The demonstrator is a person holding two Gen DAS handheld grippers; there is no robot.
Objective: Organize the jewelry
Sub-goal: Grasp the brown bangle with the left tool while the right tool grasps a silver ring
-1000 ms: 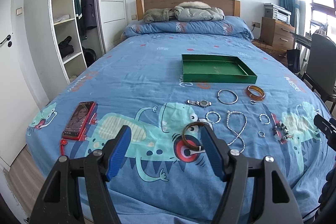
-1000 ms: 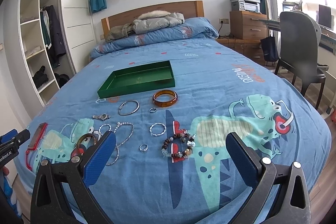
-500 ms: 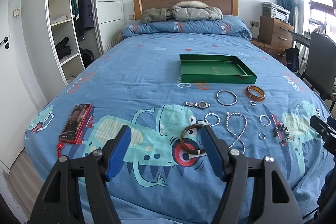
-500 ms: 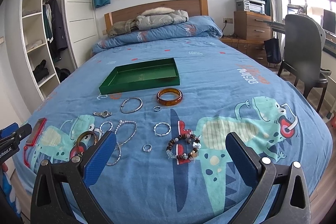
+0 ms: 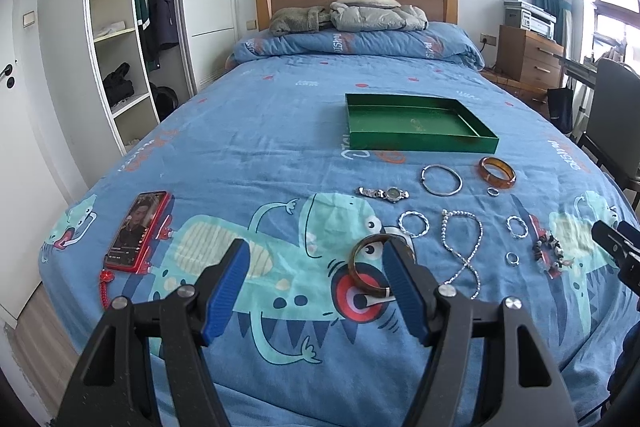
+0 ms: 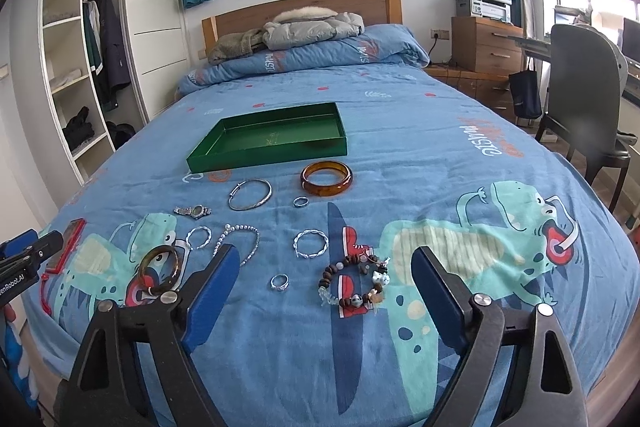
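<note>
Bedroom; bed (image 6: 440, 155) with blue dinosaur cover. Green tray (image 6: 268, 141) at 12 o'clock, empty. Jewelry loose below: amber bangle (image 6: 327, 177), beaded bracelet (image 6: 354, 285) between right gripper (image 6: 326, 279) jaws, just narrowed, untouched. Left gripper (image 5: 316, 277) jaws apart, brown bangle (image 5: 366, 267) by right jaw.

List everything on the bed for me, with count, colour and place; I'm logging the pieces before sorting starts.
tray: 1, green, mid-bed, nothing visible inside
amber bangle: 1, orange-brown, just before tray
dark bangle: 1, brown, near edge
silver bangle: 1, beside amber bangle
twisted silver bracelets: 2, middle
watch: 1, silver
chain: 1, silver, looped
rings: 2, silver, small
beaded bracelet: 1, brown and white
phone: 1, red case, left edge
left hand-held gripper: blue pads, open
right hand-held gripper: blue pads, open, closing slightly
</note>
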